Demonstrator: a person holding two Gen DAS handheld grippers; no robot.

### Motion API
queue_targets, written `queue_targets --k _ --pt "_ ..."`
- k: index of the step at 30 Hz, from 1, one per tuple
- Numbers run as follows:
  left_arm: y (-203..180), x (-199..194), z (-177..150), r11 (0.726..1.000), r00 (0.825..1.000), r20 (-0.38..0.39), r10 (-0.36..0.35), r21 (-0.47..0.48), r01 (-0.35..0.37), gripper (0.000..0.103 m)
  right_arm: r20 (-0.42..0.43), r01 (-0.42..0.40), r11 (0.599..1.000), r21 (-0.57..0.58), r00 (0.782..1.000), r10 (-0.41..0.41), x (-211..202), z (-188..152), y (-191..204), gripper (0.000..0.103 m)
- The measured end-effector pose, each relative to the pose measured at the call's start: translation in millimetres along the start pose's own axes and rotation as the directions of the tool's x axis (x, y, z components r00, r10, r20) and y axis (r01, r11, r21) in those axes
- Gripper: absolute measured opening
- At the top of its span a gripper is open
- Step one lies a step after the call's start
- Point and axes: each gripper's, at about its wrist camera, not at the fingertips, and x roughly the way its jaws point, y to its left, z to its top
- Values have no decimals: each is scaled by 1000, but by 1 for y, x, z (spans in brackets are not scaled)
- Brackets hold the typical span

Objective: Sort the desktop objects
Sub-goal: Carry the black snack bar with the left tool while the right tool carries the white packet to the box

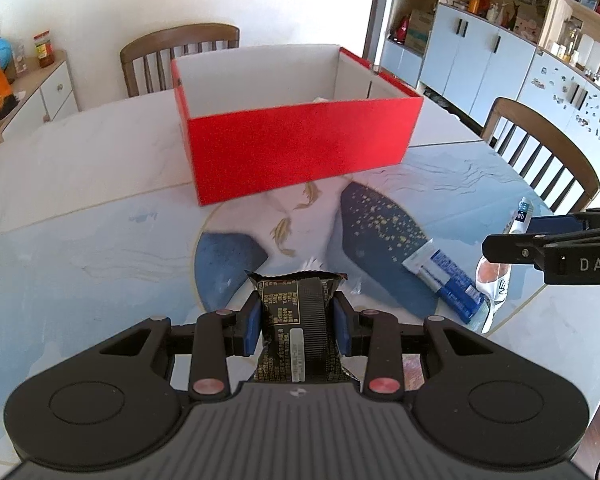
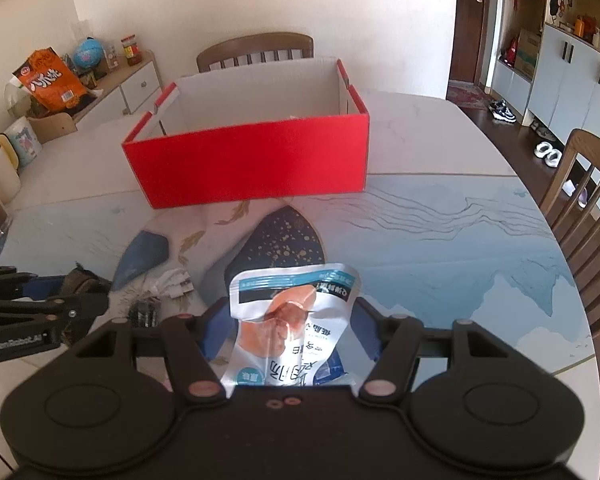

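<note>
Two tongs each grip a packet above the tabletop. Left tongs clamp a black snack packet, long axis along the fingers, toward the red box. Right tongs pinch a white-blue pouch, likewise lengthwise toward that box.

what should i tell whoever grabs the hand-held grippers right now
Left hand-held gripper: shut on the black snack packet, held off the table.
Right hand-held gripper: shut on the white pouch with the orange picture.
Red box: open, straight ahead on the table.
Done: both packets picked up.
Left: drop both into the box, then fetch the blue-and-white tube and the small white and dark bits on the table.
</note>
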Motion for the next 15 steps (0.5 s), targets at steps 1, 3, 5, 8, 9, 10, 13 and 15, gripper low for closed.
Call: queue_targets --k 1,3,5,8,9,10,13,15 --pt "-1 -1 2 1000 1000 1 -2 4 2 35 -1 0 1000 -3 1000 0 -2 1 1 63" --pt "-3 -3 7 1000 1000 2 -6 11 6 35 3 0 1000 -11 1000 1 -8 4 2 63" --pt "-5 -6 12 1000 1000 8 -6 21 5 35 9 -11 1000 -14 1000 11 -13 7 2 63" --pt "-9 -10 21 1000 1000 12 -7 29 7 35 20 -8 1000 -20 1000 9 -20 12 4 63" --pt "-11 -11 25 1000 1000 14 -4 30 4 35 23 -11 1000 -17 1000 11 -22 13 5 63" --pt "-12 -12 29 1000 1000 16 -1 31 1 35 27 -15 1000 -15 1000 16 -24 15 5 63" --pt "-17 -17 41 1000 1000 30 5 31 -5 35 45 -13 1000 -18 999 14 -30 21 6 63" --pt "-19 -21 49 999 999 42 11 34 -12 35 58 -14 1000 -19 998 15 -33 26 7 63"
